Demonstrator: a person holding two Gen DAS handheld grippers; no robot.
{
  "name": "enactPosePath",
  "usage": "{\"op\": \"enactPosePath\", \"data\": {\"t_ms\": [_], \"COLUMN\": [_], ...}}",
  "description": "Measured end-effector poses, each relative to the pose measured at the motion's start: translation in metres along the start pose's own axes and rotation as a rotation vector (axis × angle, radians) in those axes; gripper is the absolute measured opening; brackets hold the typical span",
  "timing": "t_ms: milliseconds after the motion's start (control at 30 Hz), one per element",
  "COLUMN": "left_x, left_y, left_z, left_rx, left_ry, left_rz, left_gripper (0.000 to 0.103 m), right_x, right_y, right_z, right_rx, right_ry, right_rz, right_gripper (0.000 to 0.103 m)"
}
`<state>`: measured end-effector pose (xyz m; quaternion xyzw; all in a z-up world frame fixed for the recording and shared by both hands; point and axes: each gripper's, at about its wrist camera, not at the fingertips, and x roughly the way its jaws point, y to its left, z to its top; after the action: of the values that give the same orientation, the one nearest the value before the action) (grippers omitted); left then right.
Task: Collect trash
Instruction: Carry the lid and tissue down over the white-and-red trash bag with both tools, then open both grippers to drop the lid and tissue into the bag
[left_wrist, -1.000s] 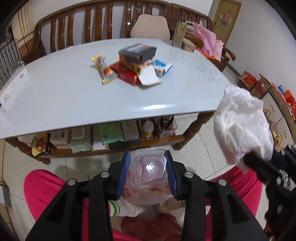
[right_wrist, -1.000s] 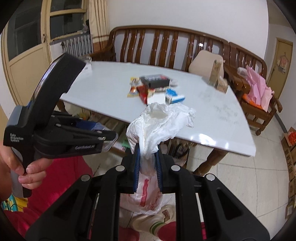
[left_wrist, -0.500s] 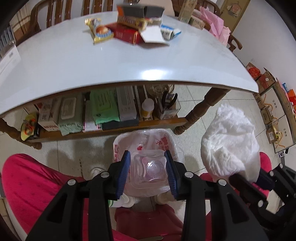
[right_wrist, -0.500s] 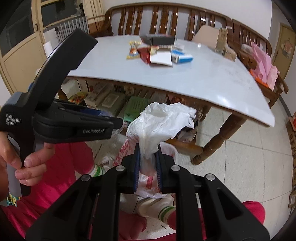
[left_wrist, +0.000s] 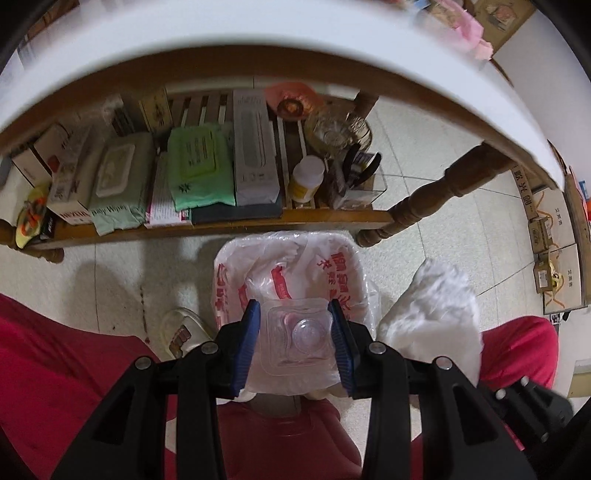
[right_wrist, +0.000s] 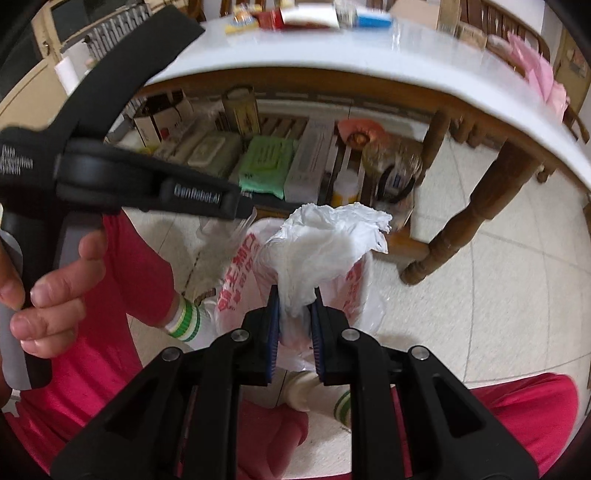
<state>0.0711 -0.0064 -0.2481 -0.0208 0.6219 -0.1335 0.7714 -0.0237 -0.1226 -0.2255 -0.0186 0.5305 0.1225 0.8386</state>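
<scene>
Trash first: clear plastic blister tray (left_wrist: 295, 334) sits clamped between the blue pads of your left hand-held gripper (left_wrist: 295, 338), jaws part-way open around its width, pads pressing both sides. It hangs right above the bag-lined bin (left_wrist: 291, 266) on the floor, white bag with red print, mouth open. Crumpled white plastic bag (right_wrist: 328, 247) is pinched in your right hand-held gripper (right_wrist: 295, 325), jaws squeezed fully together on its bunched neck, the rest puffing out above the fingers. In the left wrist view that same wad (left_wrist: 436, 314) shows just right of the bin, beside the blister tray, not touching it. In the right wrist view the wad is over the bin's liner (right_wrist: 240, 280).

Your left hand (right_wrist: 44, 291) wraps the black handle of the left tool, seen at left in the right wrist view. Your red trousers (left_wrist: 66, 373) flank the bin on both sides, striped sock (right_wrist: 184, 317) and pale slipper (left_wrist: 181, 330) just beside it.

Beyond the bin: the worktop's white edge (left_wrist: 258, 40) arcs overhead, with a wooden lower shelf (left_wrist: 221, 221) packed with boxes, a green wipes pack (left_wrist: 197, 170) and a white-capped bottle (left_wrist: 306, 177). More wrappers (right_wrist: 306, 14) lie up on the worktop, blurred.
</scene>
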Motion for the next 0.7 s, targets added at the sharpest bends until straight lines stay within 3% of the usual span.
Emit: {"op": "enactPosePath", "data": {"t_ms": [700], "left_x": [0.125], "left_y": [0.027], "left_z": [0.023], "left_rx": [-0.136], "left_ry": [0.240], "left_rz": [-0.005], "left_gripper": [0.037], "right_x": [0.139], "right_y": [-0.004], "right_z": [-0.019], "right_rx": [0.088], "right_ry": [0.291], "right_rz": [0.063], "right_gripper": [0.016]}}
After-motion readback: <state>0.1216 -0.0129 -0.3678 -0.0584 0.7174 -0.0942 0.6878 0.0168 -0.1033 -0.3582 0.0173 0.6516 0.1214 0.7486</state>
